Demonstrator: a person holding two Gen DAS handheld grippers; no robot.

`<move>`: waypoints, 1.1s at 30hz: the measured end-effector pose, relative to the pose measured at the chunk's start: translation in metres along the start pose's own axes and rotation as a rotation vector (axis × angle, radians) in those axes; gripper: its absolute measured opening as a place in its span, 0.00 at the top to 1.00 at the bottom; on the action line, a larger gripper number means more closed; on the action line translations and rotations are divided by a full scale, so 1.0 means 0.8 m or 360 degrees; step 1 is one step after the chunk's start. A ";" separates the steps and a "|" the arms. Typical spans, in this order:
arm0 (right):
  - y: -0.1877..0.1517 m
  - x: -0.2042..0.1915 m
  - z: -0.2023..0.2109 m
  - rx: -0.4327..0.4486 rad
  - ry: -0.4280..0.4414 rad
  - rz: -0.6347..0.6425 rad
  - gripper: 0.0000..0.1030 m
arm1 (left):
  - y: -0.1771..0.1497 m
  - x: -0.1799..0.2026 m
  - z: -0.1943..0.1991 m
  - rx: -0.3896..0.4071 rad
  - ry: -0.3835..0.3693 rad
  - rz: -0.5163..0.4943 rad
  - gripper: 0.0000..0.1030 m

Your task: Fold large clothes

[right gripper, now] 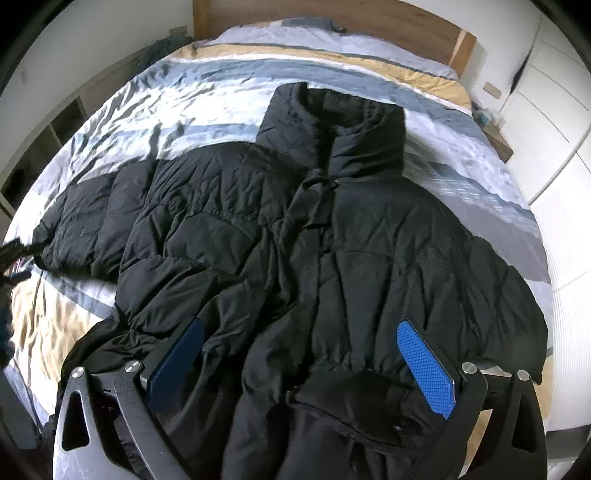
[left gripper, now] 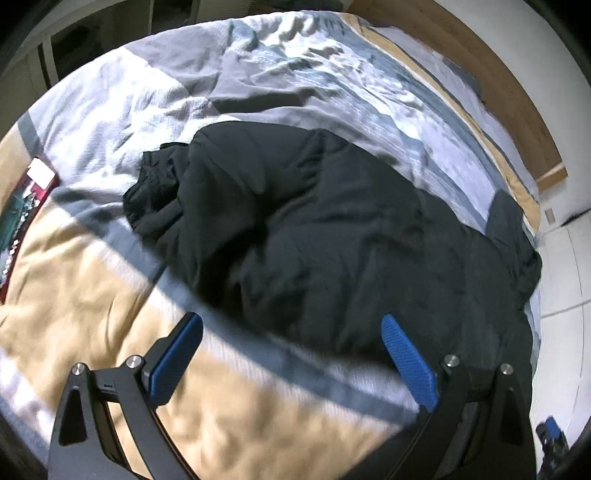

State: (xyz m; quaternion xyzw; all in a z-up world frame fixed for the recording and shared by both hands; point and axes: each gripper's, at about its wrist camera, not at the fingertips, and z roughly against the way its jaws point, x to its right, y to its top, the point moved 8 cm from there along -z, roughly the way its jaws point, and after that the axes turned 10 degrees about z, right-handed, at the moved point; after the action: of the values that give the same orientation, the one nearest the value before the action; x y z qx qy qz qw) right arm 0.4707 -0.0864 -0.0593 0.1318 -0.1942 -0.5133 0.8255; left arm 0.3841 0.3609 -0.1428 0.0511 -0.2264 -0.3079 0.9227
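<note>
Big black puffer jacket (right gripper: 295, 240) lies spread front-up across the bed (right gripper: 221, 85), collar toward the wooden headboard (right gripper: 332, 18) — one sleeve stretched out sideways. Right hand-held gripper (right gripper: 301, 332) hovers over the hem, jaws wide apart, holding nothing. Left hand-held gripper (left gripper: 291, 326) is spread wide and empty too, probably just off the jacket's edge — it's blurry.

Black quilted puffer jacket (right gripper: 295, 236) spread front-up on striped bed cover (right gripper: 155, 110), unfolded. Tall collar (right gripper: 332, 125) pointed toward headboard, one sleeve (right gripper: 85, 221) stretched sideways, hem bunched at near edge.
</note>
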 end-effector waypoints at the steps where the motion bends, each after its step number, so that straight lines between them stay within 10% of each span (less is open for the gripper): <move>1: 0.001 -0.003 -0.003 -0.0013 -0.0001 0.0007 0.01 | 0.004 -0.004 -0.008 -0.0001 0.0000 0.0023 0.05; 19: -0.005 0.024 -0.011 -0.0097 -0.0084 -0.0034 0.01 | 0.062 -0.023 -0.083 -0.0025 -0.0394 0.0543 0.10; 25: -0.014 0.038 -0.009 -0.0107 -0.0097 -0.0064 0.01 | 0.070 -0.024 -0.089 -0.0049 -0.0439 0.0609 0.53; 33: -0.022 0.042 -0.008 -0.0113 -0.0088 -0.0069 0.01 | 0.077 -0.006 -0.079 -0.0040 -0.0508 0.0606 0.77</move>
State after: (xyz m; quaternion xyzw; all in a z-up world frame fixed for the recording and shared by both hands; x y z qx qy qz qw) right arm 0.4731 -0.1243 -0.0661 0.0923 -0.1958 -0.5410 0.8127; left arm 0.4427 0.4102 -0.1864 -0.0533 -0.3710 -0.1355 0.9171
